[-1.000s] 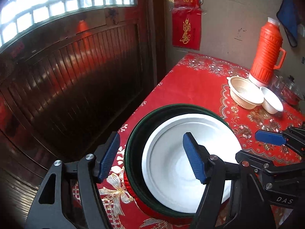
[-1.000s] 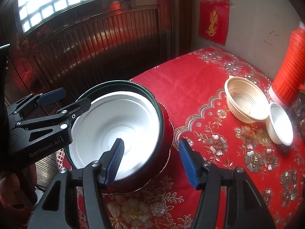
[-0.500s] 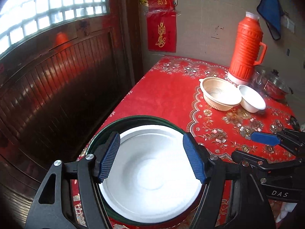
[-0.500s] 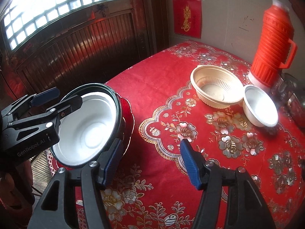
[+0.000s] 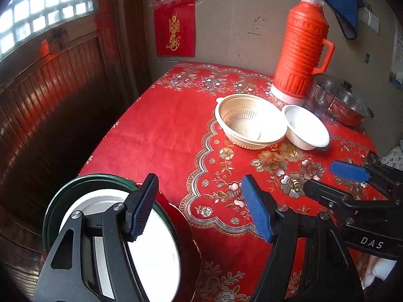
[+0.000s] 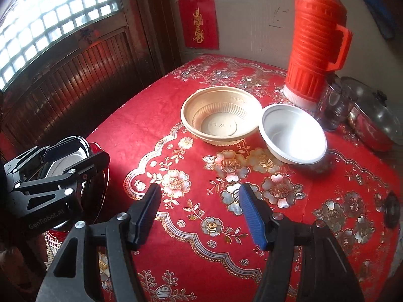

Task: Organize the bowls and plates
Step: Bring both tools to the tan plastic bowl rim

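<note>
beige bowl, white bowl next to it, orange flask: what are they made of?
Beige bowl: likely thin moulded plastic, matte; ribbed wall, embossed marks on its base. White bowl: plastic or foam, cannot tell; smooth, thin rolled rim. Orange flask: plastic shell, slight sheen; ribbed body, moulded handle.

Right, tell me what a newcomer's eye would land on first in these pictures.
The tall orange thermos at the far side of the table, against the wall, stands out first, above the red flowered tablecloth. Just in front of it sit a tan bowl and a white bowl, side by side. At the near left edge lies a stack of plates, white on dark green on red.
</note>
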Demonstrator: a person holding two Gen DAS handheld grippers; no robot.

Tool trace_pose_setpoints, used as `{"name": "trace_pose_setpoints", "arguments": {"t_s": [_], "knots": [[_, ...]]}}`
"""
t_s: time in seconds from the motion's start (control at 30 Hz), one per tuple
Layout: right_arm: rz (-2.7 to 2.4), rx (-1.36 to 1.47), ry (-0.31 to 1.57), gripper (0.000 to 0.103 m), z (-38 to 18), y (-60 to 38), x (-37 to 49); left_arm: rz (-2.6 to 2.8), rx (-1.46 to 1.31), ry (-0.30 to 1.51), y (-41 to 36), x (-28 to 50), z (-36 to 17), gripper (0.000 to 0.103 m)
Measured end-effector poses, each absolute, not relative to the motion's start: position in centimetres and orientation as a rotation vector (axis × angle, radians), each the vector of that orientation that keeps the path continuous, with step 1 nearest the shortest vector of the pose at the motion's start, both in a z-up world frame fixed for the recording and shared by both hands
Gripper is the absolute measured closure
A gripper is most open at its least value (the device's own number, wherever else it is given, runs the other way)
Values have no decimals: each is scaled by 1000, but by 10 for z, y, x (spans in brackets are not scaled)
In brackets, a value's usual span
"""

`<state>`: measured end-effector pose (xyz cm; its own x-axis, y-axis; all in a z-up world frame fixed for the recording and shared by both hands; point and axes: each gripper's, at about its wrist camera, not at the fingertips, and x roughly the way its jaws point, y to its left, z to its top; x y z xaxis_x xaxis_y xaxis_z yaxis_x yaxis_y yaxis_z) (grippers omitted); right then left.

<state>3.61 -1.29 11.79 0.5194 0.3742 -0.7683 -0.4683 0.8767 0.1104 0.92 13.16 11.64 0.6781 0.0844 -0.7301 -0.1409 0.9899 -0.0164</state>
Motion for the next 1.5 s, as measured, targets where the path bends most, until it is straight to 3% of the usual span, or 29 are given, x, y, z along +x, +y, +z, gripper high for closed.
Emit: {"name": "trace_pose_setpoints", "arguments": {"t_s": [0.8, 1.5], "knots": [[517, -174, 917, 34, 109, -13, 176, 208, -177, 940, 110, 130, 82, 34], [576, -277, 984, 34, 85, 17, 249, 266, -222, 994, 119, 170, 56, 34]]}}
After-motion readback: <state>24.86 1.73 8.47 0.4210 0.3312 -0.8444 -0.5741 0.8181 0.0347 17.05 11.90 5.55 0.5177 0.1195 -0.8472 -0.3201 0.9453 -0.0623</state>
